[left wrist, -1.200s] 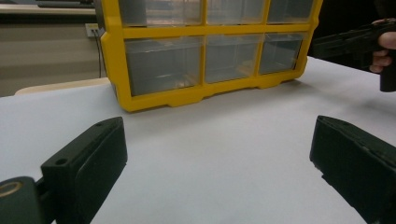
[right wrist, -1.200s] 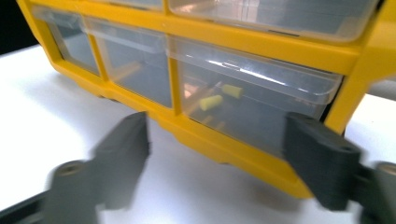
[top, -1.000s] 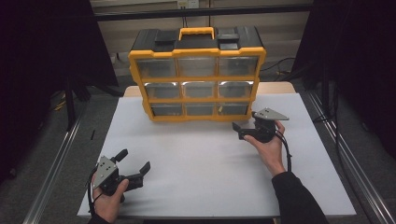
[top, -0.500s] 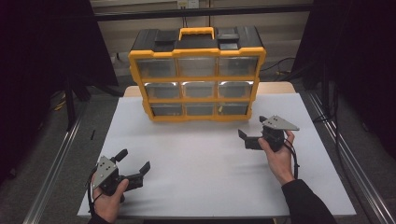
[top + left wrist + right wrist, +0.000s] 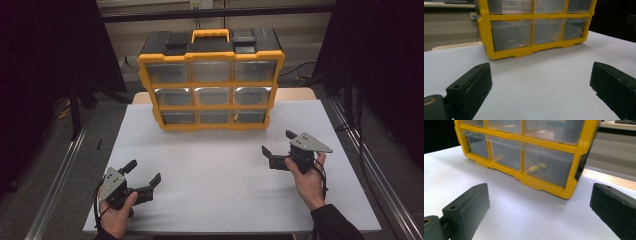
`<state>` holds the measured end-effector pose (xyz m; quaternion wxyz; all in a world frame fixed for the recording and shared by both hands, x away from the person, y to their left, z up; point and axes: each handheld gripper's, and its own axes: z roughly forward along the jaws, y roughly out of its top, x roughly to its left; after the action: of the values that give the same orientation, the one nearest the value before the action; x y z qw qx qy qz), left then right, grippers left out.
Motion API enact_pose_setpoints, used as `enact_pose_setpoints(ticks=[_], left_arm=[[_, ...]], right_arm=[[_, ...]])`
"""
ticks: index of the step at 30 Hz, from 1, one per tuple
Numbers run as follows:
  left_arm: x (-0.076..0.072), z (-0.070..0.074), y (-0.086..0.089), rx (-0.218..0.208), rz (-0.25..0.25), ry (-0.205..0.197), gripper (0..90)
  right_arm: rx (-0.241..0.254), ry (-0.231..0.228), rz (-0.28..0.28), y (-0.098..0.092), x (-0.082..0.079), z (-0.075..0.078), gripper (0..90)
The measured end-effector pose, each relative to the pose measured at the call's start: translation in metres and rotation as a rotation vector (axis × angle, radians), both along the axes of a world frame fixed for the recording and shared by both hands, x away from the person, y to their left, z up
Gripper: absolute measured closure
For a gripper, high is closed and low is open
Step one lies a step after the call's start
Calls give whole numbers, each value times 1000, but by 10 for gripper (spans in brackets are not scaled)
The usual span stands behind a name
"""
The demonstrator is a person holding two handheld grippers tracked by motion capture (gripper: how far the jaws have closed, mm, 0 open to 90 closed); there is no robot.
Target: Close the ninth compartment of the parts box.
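Note:
A yellow and black drawer organizer (image 5: 211, 80) stands upright at the back of the white table (image 5: 220, 165), its clear drawers facing me. In the right gripper view its bottom right drawer (image 5: 549, 167) holds small yellow pieces (image 5: 537, 167). My left gripper (image 5: 142, 174) rests open near the front left of the table, nothing between its jaws. My right gripper (image 5: 278, 143) is held open at the right, a little in front of the organizer (image 5: 524, 150) and apart from it. In the left gripper view the organizer (image 5: 534, 27) lies well ahead of the open gripper (image 5: 541, 92).
Metal rails (image 5: 60, 175) run along both sides of the table. Dark curtains (image 5: 45, 60) hang at left and right. Cables (image 5: 300, 75) lie on the floor behind the organizer. A hand (image 5: 310, 182) and dark sleeve come in at the bottom right.
My right gripper has drawn back from the organizer toward the right and nearer the person. The left gripper has stayed where it was.

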<state>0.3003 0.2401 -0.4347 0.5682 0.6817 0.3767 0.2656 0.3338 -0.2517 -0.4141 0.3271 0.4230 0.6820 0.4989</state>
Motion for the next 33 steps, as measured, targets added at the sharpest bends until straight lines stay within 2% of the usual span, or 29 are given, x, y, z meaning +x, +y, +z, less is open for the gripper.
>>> enact_pose_setpoints(ticks=[7,17,27,33], left_arm=[[0,0,1,4,-4,-1,49],[-2,1,1,1,-2,-2,48],[-3,0,2,7,3,-6,45],[-4,1,3,5,22,-3,47]], right_arm=[[-1,-15,-7,-8,-17,-3,19],[14,-32,-90,-25,-38,-7,26],[9,-36,-133,-41,-59,-11,28],[26,-31,-163,-54,-71,-13,29]])
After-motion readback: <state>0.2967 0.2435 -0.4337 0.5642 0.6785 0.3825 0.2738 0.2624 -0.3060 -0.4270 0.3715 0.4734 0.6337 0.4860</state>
